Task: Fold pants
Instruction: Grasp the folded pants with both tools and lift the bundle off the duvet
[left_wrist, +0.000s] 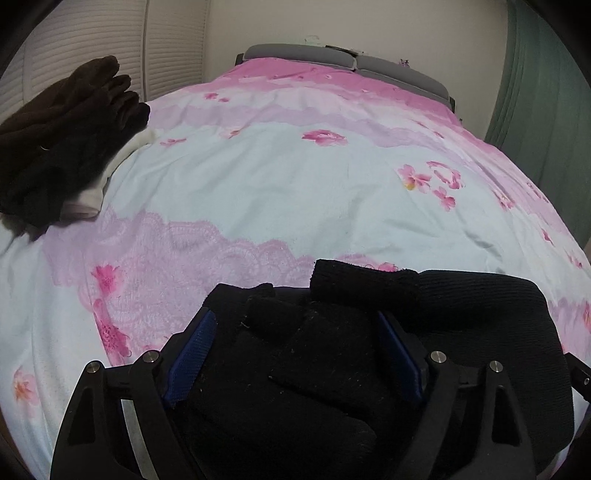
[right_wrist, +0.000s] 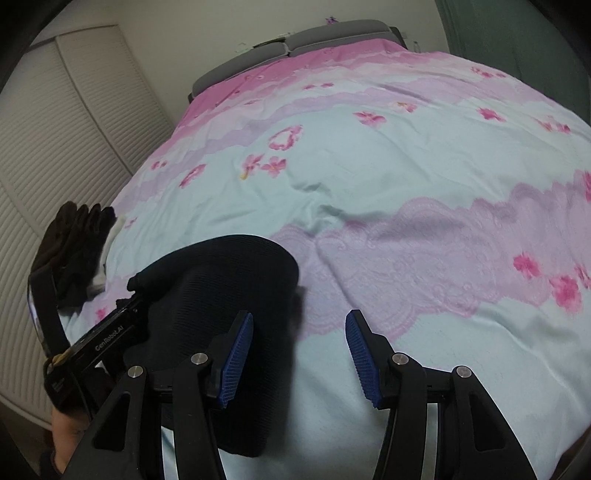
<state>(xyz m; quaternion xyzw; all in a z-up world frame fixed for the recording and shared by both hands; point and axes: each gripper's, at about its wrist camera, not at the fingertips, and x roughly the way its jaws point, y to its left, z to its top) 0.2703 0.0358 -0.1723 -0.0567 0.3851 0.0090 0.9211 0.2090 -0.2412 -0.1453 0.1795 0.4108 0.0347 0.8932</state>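
The black pants (left_wrist: 314, 369) lie bunched in a thick folded bundle on the flowered bedspread (left_wrist: 277, 184) near its front edge. My left gripper (left_wrist: 297, 354) straddles the bundle with its jaws wide, and the fabric fills the gap up to both blue pads (left_wrist: 195, 354). In the right wrist view the same pants (right_wrist: 221, 280) rest on the bed at lower left, with the left tool's black body (right_wrist: 107, 339) behind them. My right gripper (right_wrist: 299, 354) stands open at the bundle's right edge. Its left finger lies over the fabric and its pads press on nothing.
A pile of dark brown clothes (left_wrist: 62, 140) sits on a white garment (left_wrist: 92, 195) at the bed's left edge. A grey headboard (left_wrist: 332, 59) closes the far end. Louvred closet doors (right_wrist: 44, 147) stand left and a green curtain (left_wrist: 546, 92) right. A hand (right_wrist: 62, 435) holds the left tool.
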